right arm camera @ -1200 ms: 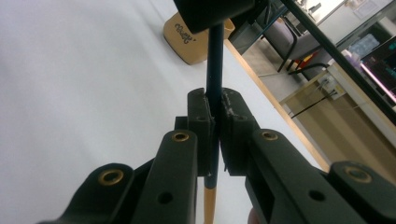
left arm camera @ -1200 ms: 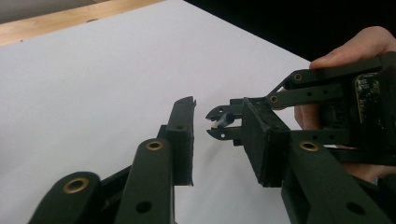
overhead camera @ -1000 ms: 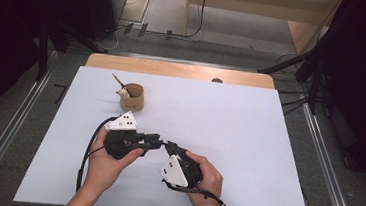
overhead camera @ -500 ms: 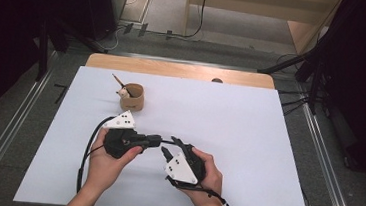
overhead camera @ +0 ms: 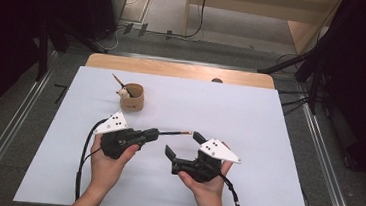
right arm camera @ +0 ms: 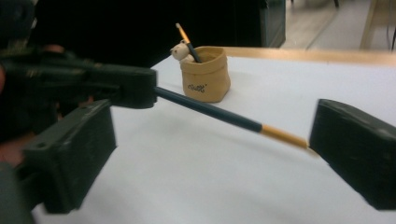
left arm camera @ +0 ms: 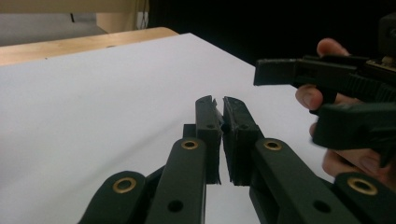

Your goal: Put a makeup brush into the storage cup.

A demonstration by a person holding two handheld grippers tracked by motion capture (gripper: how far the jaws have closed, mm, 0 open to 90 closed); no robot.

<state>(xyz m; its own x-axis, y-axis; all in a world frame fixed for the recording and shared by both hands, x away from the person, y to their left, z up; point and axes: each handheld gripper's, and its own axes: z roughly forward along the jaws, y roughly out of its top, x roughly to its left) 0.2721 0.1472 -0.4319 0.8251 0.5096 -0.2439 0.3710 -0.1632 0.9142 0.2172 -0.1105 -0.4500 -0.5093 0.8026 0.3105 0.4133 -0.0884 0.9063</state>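
My left tool (overhead camera: 149, 134) pinches a pencil (overhead camera: 174, 132) near the tabletop's (overhead camera: 250, 119) front edge; my right tool (overhead camera: 183, 144) has just spread its jaws beside it; a pouch (overhead camera: 133, 97) sits toward the back-left corner

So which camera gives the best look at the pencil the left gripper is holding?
The right gripper view: the pencil runs across it, dark shaft and yellow end sharp. The high view shows it as a thin line jutting from the left gripper. In the left gripper view the shut jaws hide it.

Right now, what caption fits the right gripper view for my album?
Left tool holds a dark pencil with a yellow end between the open right tool's jaws, near a tan pouch.
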